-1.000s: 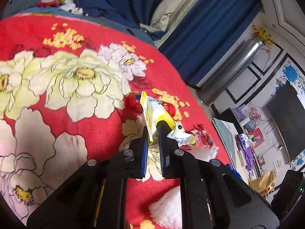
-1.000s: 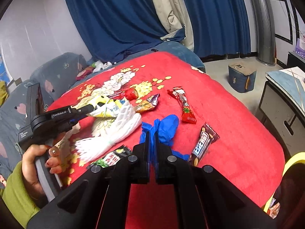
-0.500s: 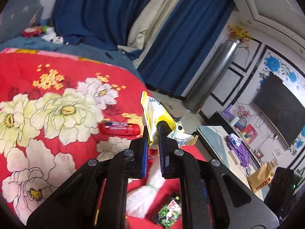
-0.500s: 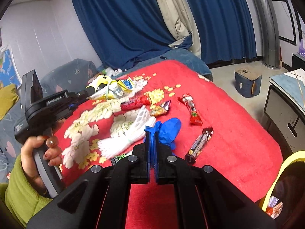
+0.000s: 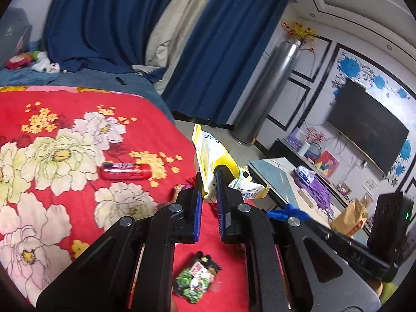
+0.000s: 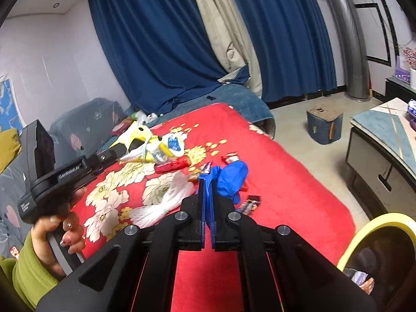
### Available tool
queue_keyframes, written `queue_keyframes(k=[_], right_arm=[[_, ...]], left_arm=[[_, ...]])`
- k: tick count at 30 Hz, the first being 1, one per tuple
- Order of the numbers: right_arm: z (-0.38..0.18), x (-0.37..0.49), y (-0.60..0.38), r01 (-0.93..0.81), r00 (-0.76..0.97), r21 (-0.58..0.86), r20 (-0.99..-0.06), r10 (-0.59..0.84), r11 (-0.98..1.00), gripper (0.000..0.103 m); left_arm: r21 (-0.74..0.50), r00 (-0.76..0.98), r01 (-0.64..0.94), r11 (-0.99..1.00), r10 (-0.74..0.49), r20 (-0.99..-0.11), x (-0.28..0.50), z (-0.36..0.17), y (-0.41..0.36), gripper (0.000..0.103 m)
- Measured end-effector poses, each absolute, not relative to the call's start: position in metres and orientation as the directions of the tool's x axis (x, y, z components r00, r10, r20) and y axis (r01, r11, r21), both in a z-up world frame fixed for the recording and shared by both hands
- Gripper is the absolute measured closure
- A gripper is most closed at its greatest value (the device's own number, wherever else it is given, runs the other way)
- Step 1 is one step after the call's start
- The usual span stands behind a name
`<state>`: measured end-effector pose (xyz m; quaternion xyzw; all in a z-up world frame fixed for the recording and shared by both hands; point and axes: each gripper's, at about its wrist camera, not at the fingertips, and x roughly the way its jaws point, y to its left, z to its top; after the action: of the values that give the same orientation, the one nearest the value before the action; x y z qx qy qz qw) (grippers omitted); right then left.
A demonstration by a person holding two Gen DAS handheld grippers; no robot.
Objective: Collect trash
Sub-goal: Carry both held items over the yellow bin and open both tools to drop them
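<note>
My left gripper (image 5: pixel 209 179) is shut on a yellow and white snack wrapper (image 5: pixel 212 153) and holds it in the air above the red flowered bedspread (image 5: pixel 52 119). It also shows in the right wrist view (image 6: pixel 153 148). My right gripper (image 6: pixel 206 182) is shut on a blue rubber glove (image 6: pixel 231 176), lifted off the bed. On the bedspread lie a red wrapper (image 5: pixel 126 171), a green and black packet (image 5: pixel 196 277), a white foam net (image 6: pixel 166 202) and a dark candy bar wrapper (image 6: pixel 251 204).
A yellow-rimmed bin (image 6: pixel 377 254) with trash inside sits at the lower right of the right wrist view. A low cabinet (image 6: pixel 384 150) and a blue box (image 6: pixel 323 127) stand on the floor beside the bed. Blue curtains (image 6: pixel 161 39) hang behind.
Both grippers have risen from the bed. The left has carried the yellow wrapper up and toward the right; the right has lifted the blue glove clear of the bedspread.
</note>
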<state>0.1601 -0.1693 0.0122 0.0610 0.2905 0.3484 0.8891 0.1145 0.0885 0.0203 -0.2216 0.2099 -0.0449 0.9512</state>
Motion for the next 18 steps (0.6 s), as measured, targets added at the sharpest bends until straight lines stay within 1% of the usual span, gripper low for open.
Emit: queue_keyframes(k=[7,18], right_arm=[[0.022,0.159,-0.198,-0.545,0.632,0.305,-0.462,0.622,0.781,0.1],[0.025,0.155,-0.243,-0.464,0.696,0.297,-0.461,0.551,0.835,0.1]], left_arm=[[-0.429,0.897,0.054,0.902,-0.233,-0.375,0.113,0.023,0.064,0.098],[-0.419,0.864,0.133,0.898,-0.312,-0.394,0.113,0.018,0.031,0.098]])
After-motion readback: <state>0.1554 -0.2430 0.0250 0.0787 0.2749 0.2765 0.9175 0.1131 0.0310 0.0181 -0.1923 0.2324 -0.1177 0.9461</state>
